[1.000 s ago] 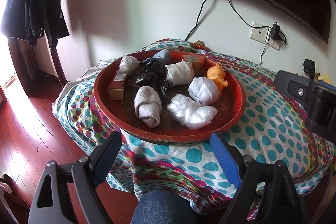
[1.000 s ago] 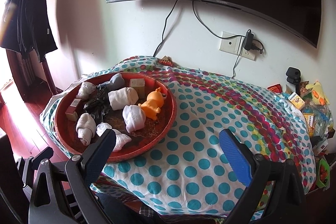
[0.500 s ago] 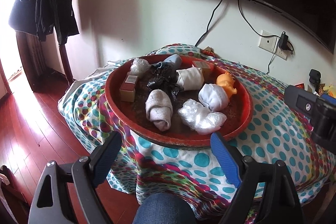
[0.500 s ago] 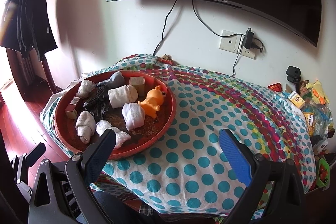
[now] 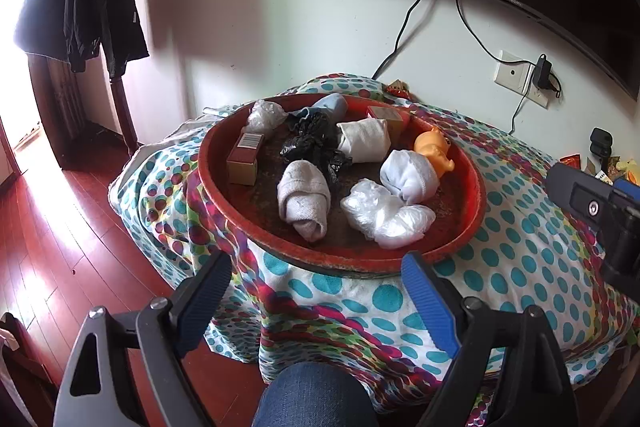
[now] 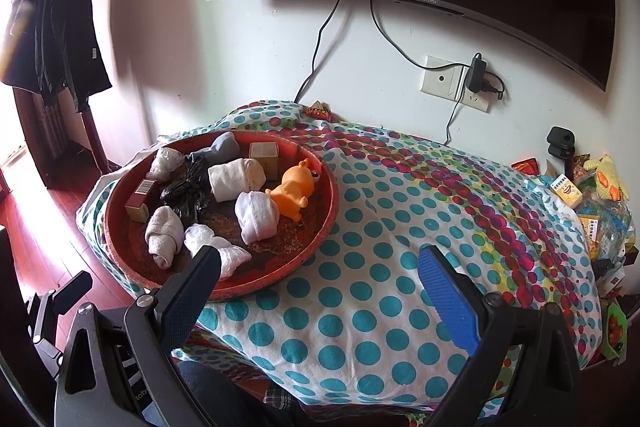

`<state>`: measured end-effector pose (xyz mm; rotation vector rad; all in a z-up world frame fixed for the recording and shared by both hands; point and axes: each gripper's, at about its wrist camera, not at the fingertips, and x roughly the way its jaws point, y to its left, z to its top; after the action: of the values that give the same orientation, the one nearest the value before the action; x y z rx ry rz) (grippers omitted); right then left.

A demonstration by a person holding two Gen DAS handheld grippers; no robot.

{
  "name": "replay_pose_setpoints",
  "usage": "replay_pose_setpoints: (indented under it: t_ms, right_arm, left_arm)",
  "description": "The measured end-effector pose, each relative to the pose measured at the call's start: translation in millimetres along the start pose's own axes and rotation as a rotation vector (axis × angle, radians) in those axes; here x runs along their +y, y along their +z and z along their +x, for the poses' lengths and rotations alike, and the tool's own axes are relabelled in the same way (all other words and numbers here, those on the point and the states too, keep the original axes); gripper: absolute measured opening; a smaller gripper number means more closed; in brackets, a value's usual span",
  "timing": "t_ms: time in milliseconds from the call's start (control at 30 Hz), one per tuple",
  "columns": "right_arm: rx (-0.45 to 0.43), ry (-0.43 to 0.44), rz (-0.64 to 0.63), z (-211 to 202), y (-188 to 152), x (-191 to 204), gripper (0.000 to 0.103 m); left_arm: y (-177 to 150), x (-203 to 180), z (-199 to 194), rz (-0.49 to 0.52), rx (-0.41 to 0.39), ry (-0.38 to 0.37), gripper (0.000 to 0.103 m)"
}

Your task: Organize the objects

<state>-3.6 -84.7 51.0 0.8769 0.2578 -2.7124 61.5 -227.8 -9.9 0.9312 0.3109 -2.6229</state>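
Left wrist view: left gripper (image 5: 316,279) jaws spread, nothing held; red tray (image 5: 472,195) w/ rolled socks, boxes, bags & orange toy (image 5: 434,151) seen just beyond jaws, prob. kept together for sorting. Right gripper (image 6: 320,277) jaws likewise spread, tray ahead-left on worktop (image 6: 400,227).

Both wrist views look forward past their own spread fingers, sharing the red tray (image 5: 478,195) (image 6: 330,211), nearer ahead of the left gripper (image 5: 316,277).
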Motion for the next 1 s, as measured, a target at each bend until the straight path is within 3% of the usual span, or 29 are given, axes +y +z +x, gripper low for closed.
replay_pose_setpoints:
  t_ms: [1000]
  right_arm:
    - [0.014, 0.005, -0.004, 2.5, -4.5, -1.5, 0.098]
  left_arm:
    - [-1.8, -0.5, 0.6, 0.002, 0.006, 0.008, 0.089]
